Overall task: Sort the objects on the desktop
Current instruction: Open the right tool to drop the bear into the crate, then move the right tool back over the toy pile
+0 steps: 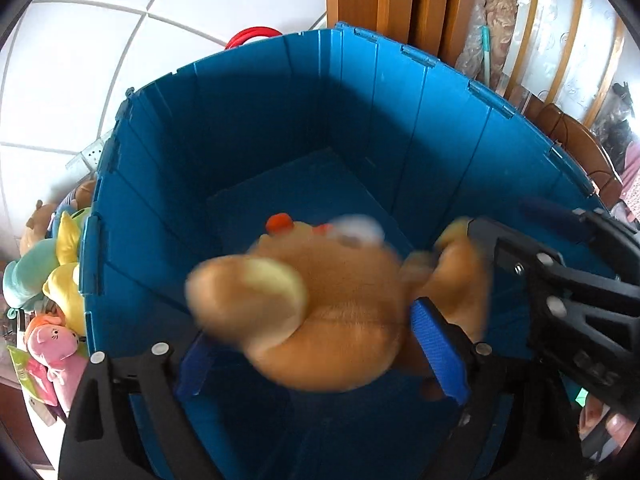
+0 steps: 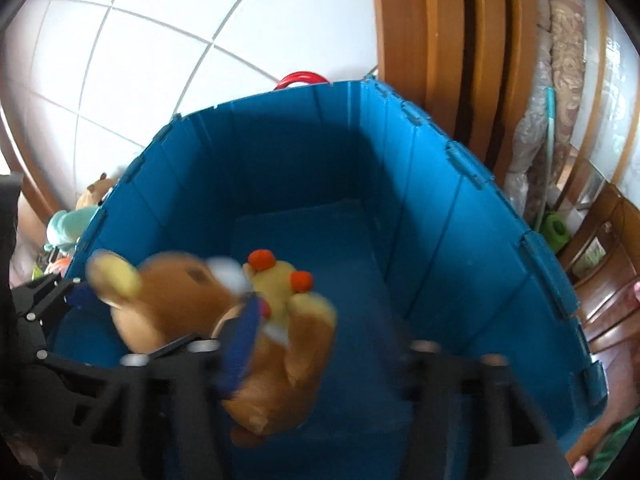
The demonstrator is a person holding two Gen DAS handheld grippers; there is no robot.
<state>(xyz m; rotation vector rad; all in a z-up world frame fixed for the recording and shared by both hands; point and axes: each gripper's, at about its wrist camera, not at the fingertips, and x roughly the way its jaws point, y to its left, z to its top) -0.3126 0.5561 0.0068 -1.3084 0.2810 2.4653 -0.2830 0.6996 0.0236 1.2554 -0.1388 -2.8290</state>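
Two grippers hang over the blue bin (image 1: 420, 128), left gripper (image 1: 320, 344) and right gripper (image 2: 336, 340) both spread apart around the blurred brown plush bear (image 1: 320, 300).

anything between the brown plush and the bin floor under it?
Nothing visible: right wrist view shows bare blue floor of the blue bin beyond the brown plush toy; directly beneath it is hidden.

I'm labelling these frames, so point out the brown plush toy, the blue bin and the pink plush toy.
brown plush toy (image 1: 336, 304), left wrist view, on its body.
blue bin (image 1: 440, 128), left wrist view, on its inner wall.
pink plush toy (image 1: 50, 342), left wrist view, on its face.
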